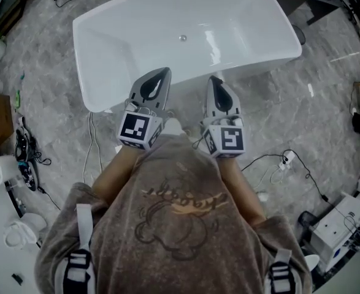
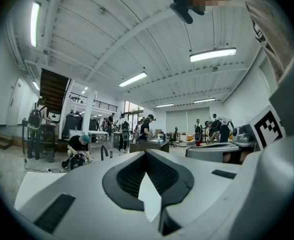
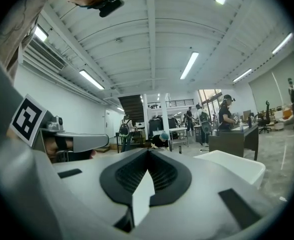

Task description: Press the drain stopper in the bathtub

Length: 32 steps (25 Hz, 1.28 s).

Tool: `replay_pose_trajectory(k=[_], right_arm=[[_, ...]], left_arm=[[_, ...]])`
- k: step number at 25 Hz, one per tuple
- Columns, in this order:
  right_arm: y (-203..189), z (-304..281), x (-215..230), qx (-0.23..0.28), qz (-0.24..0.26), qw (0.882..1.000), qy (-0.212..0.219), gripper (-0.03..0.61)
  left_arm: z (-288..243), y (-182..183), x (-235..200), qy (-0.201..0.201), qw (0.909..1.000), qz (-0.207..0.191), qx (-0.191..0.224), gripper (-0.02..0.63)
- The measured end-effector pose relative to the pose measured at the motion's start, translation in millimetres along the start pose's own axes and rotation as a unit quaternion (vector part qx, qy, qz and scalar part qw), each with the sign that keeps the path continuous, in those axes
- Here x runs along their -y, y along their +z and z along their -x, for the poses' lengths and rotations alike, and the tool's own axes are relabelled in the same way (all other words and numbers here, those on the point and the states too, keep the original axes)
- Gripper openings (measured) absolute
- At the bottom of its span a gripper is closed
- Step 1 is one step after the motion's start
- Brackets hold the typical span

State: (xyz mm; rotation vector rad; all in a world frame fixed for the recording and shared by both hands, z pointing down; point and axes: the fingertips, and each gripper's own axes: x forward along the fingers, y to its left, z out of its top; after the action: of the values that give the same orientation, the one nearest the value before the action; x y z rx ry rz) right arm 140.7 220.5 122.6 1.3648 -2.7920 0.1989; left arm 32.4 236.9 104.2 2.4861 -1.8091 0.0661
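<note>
head view: left gripper (image 1: 164,72) and right gripper (image 1: 212,79), both pressed together and empty, hover before the bathtub (image 1: 86,54); approach not begun, next reach its drain stopper (image 1: 182,38).

The head camera looks steeply down past the person's chest onto the glossy white oval bathtub (image 1: 186,35) and the grey marbled floor (image 1: 302,115). The left gripper (image 1: 163,72) and right gripper (image 1: 214,79) are close beneath it. Each gripper camera sits just behind its own jaws, tilted up across the hall toward the white beamed ceiling (image 2: 111,34). Both catch the dark staircase (image 2: 52,86) and the other gripper.
</note>
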Motion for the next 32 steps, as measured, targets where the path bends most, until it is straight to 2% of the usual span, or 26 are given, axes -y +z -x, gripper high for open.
replay_pose_trajectory(k=[10, 21, 32], right_arm=[[-1.7, -52.6, 32.8, -0.007, 0.001, 1.000, 0.020, -0.001], [13.6, -132.5, 82.3, -0.002, 0.001, 1.000, 0.028, 0.000], [19.6, -203.6, 101.2, 0.007, -0.012, 0.999, 0.036, 0.000]], left_arm=[[-68.2, -2.8, -12.5, -0.007, 1.0000, 0.000, -0.005, 0.000], [-154.7, 0.1, -43.6, -0.006, 0.9999, -0.001, -0.015, 0.000], [-212.3, 3.2, -83.3, -0.015, 0.9997, -0.006, -0.016, 0.000]])
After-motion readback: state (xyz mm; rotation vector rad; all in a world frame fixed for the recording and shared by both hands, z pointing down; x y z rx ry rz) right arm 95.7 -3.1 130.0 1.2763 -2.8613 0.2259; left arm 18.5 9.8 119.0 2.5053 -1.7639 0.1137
